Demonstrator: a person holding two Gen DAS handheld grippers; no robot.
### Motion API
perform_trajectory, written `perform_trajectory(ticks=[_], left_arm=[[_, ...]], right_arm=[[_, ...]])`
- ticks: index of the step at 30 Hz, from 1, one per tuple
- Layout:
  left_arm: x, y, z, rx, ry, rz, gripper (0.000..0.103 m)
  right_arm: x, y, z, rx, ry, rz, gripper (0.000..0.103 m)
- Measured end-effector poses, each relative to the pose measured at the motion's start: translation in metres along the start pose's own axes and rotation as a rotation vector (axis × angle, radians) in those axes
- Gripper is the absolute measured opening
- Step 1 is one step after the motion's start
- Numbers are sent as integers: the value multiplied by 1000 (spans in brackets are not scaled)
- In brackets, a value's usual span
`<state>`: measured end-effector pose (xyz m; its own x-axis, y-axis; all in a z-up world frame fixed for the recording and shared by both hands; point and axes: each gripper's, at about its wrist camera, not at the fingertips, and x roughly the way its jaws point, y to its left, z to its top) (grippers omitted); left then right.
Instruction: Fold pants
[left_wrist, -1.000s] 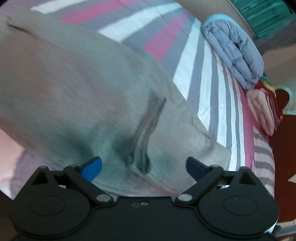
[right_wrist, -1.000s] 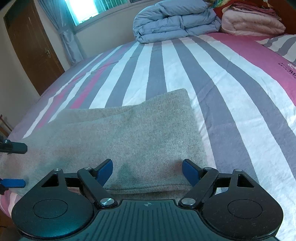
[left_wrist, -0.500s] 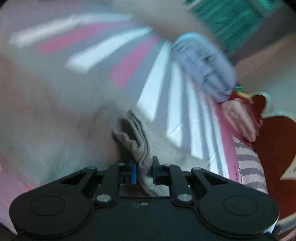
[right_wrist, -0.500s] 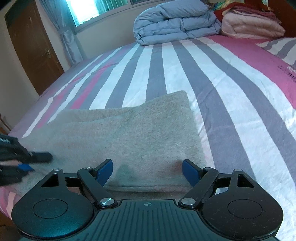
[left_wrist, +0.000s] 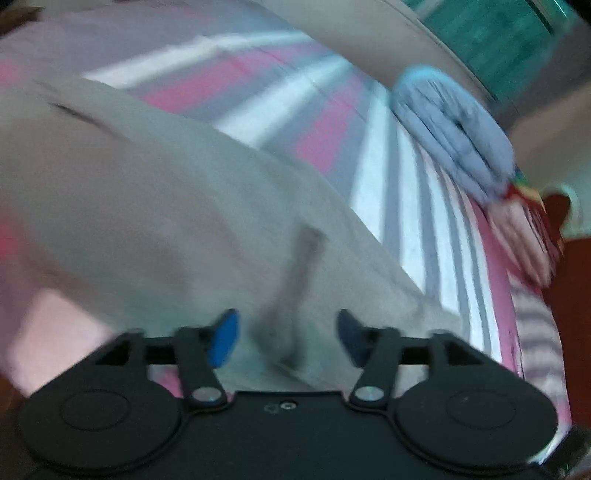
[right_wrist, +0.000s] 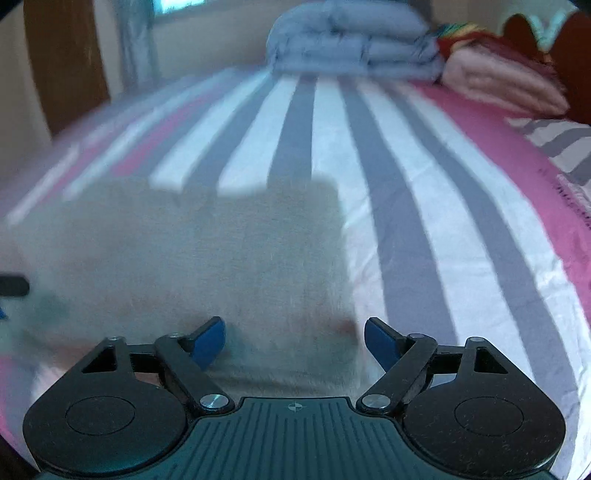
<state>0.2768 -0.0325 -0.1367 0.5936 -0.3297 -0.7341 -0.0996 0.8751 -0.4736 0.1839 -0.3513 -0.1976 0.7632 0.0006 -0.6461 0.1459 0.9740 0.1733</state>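
Pants (right_wrist: 207, 266) folded on bed (right_wrist: 424, 206) | left gripper (left_wrist: 286, 334) released, right gripper (right_wrist: 294, 341) released, both empty | risk: a spread finger snagging an edge, undoing the fold

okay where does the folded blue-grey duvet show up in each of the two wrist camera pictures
Left wrist: the folded blue-grey duvet sits upper right, at the far end of the striped bed, blurred.
Right wrist: the duvet sits top centre, left of the pink blankets.
Shared landmark: the beige pants lie just ahead of the open fingers in both views.
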Motion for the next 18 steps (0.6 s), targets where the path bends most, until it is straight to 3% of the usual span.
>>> perform_trajectory(ticks=[4,6,12,14,15,17,18], left_arm=[[-28,38,13,-81,-73,60,66],[-41,67,21,-172,-105,93,67],[-64,148,45,-344,-193,199,72],[-57,169,51,-400,-166,166,72],[-50,176,54,-420,-148,142,72],[-37,187,56,-472,-132,102,72],[-30,189,56,-492,-120,70,72]], right_arm=[[6,37,6,-72,11,70,83],[13,55,7,-73,23,98,83],[28,109,11,-134,12,133,83],[39,123,5,-176,36,117,83],[52,130,0,-212,94,102,84],[63,136,-10,-256,83,63,97],[65,133,-9,-240,90,58,99]])
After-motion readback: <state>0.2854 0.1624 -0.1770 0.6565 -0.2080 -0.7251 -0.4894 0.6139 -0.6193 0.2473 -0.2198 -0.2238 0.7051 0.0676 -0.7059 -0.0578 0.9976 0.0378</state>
